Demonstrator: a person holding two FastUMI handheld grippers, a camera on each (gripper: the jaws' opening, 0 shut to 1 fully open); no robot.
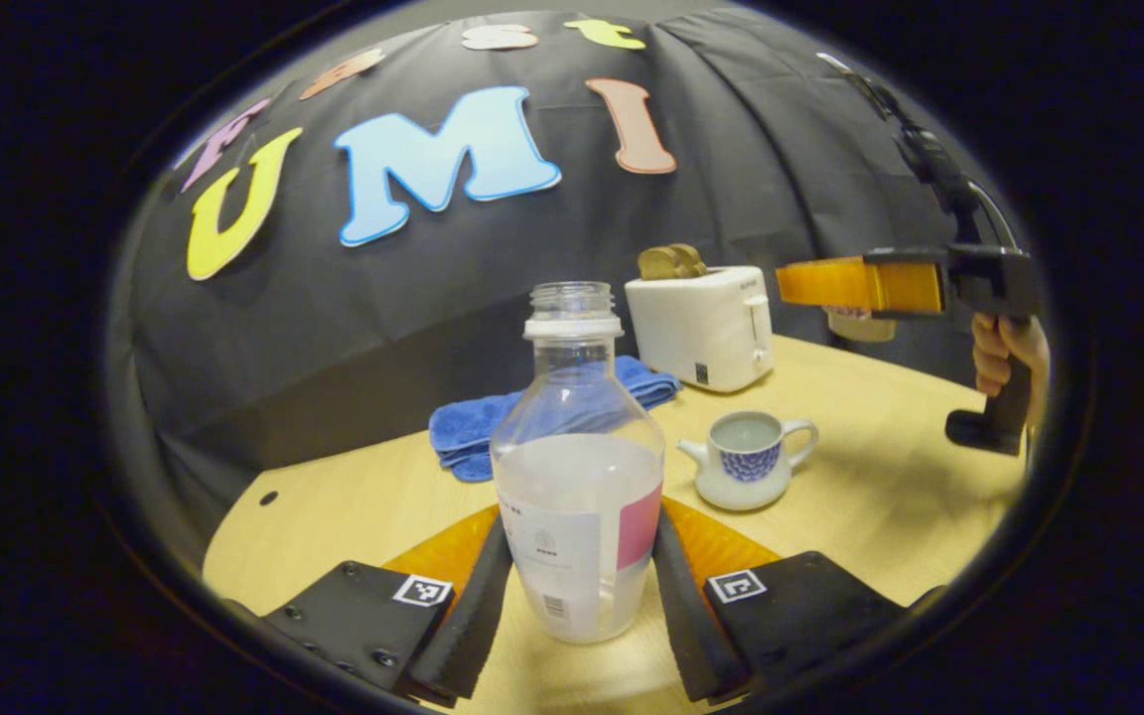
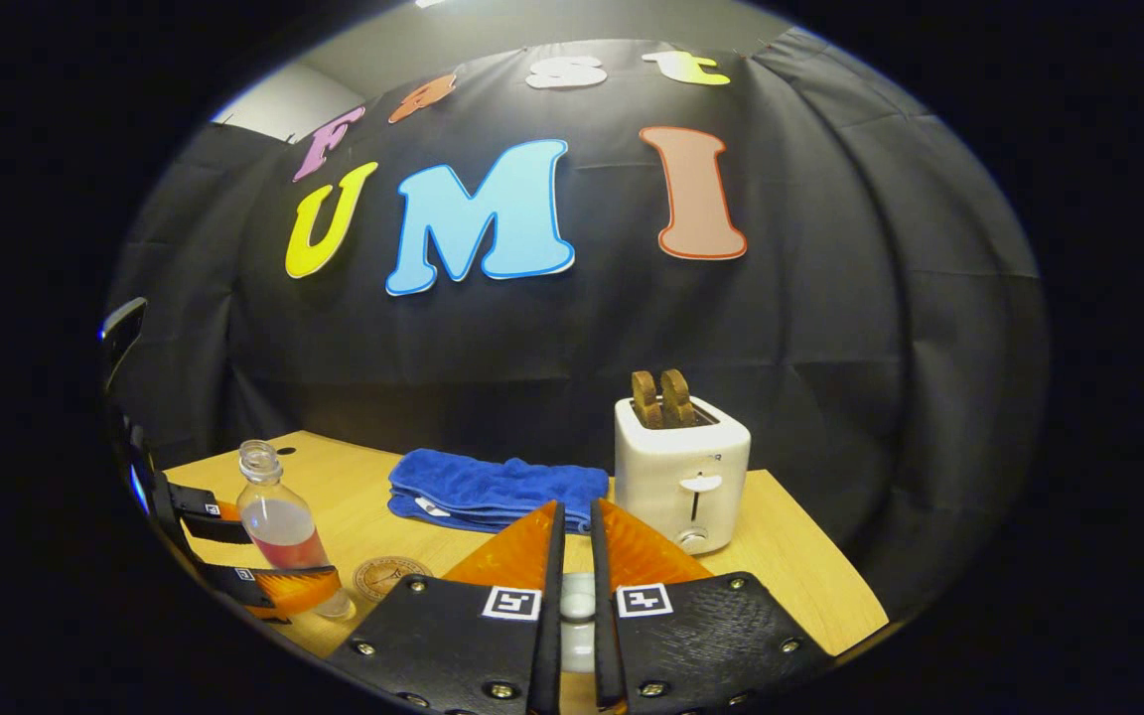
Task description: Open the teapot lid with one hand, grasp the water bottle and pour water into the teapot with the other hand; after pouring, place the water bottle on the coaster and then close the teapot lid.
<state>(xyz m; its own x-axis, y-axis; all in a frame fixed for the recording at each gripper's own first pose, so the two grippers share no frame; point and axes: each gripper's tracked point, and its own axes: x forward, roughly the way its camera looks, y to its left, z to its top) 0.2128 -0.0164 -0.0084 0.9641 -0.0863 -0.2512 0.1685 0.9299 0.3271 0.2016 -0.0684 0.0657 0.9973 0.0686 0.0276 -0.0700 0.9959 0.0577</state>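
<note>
the teapot (image 1: 749, 459) stands on the wooden table (image 1: 890, 497), lid off, its mouth uncovered. the teapot lid (image 2: 577, 621) sits pinched between the fingers of my right gripper (image 2: 572, 556), whose jaws are nearly closed on it, held up above the table to the right of the pot. the water bottle (image 1: 577, 467) is uncapped, upright and partly filled, resting on the table between the spread fingers of my left gripper (image 1: 580, 586); i cannot tell whether the pads touch it. the round coaster (image 2: 390, 576) lies just beside the bottle. behind are a folded blue towel (image 2: 498, 489) and a white toaster (image 2: 681, 472) with two slices of toast (image 2: 661, 397) in it.
</note>
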